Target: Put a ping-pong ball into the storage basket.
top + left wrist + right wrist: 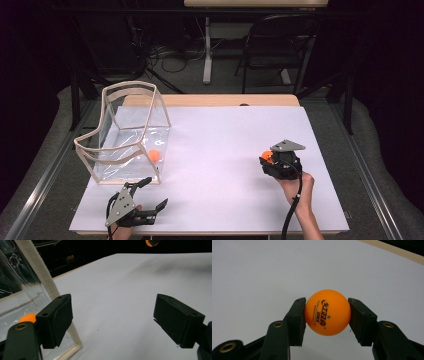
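- The right claw (327, 315) holds an orange table-tennis ball (327, 312) pinched between both pads, above the white sheet; in the high view this claw (268, 159) sits in the right half of the frame, the ball (267, 156) peeping out at its front.
- The left claw (112, 320) stands wide with nothing between its pads; in the high view it (150, 192) lies at the lower left, near the front edge of the counter.
- A clear plastic bin (131, 131) with a pale band along its rim and edges stands at the left of the high view, just beyond the left claw; a second orange ball (154, 155) lies inside it near the front right corner.
- In the left gripper view the bin's corner post (41, 270) rises just beside the left pad, and the second ball (27, 317) shows partly behind that pad.
- Bare white sheet (230, 140) lies between the held ball and the bin; the two are well apart.
- The counter (210, 100) shows as a wooden strip past the sheet's far edge.
- Beyond it, at the top of the frame, the room is dark, with a folding chair (277, 45), a table leg (207, 50) and loose cables (165, 57) on the floor.
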Demonstrator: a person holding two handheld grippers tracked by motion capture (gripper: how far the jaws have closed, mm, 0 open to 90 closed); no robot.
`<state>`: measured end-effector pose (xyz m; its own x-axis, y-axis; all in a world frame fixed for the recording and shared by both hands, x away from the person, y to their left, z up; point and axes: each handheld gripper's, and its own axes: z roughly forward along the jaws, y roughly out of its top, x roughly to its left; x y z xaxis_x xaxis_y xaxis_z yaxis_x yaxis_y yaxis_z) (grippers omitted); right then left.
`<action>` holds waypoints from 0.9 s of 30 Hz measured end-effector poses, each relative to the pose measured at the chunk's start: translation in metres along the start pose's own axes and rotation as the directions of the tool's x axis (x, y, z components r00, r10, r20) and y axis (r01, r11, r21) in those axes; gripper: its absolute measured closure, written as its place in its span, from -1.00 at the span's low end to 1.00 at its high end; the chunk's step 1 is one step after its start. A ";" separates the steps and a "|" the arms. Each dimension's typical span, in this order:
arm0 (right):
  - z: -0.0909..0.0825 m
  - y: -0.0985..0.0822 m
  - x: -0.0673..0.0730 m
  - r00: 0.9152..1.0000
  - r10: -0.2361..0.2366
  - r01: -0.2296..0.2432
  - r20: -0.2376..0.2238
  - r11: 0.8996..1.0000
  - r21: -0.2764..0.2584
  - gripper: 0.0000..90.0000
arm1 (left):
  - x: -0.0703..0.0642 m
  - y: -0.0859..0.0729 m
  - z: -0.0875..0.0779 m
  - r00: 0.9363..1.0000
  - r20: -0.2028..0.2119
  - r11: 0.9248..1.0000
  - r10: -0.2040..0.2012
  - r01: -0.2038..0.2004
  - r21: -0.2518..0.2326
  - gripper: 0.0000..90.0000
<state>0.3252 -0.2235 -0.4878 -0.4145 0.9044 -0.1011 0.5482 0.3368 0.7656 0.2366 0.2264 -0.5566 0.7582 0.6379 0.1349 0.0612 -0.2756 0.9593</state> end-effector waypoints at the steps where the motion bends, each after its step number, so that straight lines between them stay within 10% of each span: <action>1: 0.000 0.000 0.000 1.000 -0.002 0.002 -0.001 1.000 0.001 0.12 | 0.000 0.000 0.000 1.000 0.000 1.000 0.000 0.000 0.001 -0.64; 27: -0.020 0.017 -0.003 1.000 -0.012 0.012 0.007 1.000 -0.014 0.12 | 0.001 0.000 0.001 1.000 -0.003 1.000 -0.002 0.002 -0.003 -0.64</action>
<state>0.3211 -0.2258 -0.4616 -0.4161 0.9020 -0.1148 0.5327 0.3442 0.7732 0.2378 0.2259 -0.5564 0.7561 0.6405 0.1341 0.0607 -0.2727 0.9602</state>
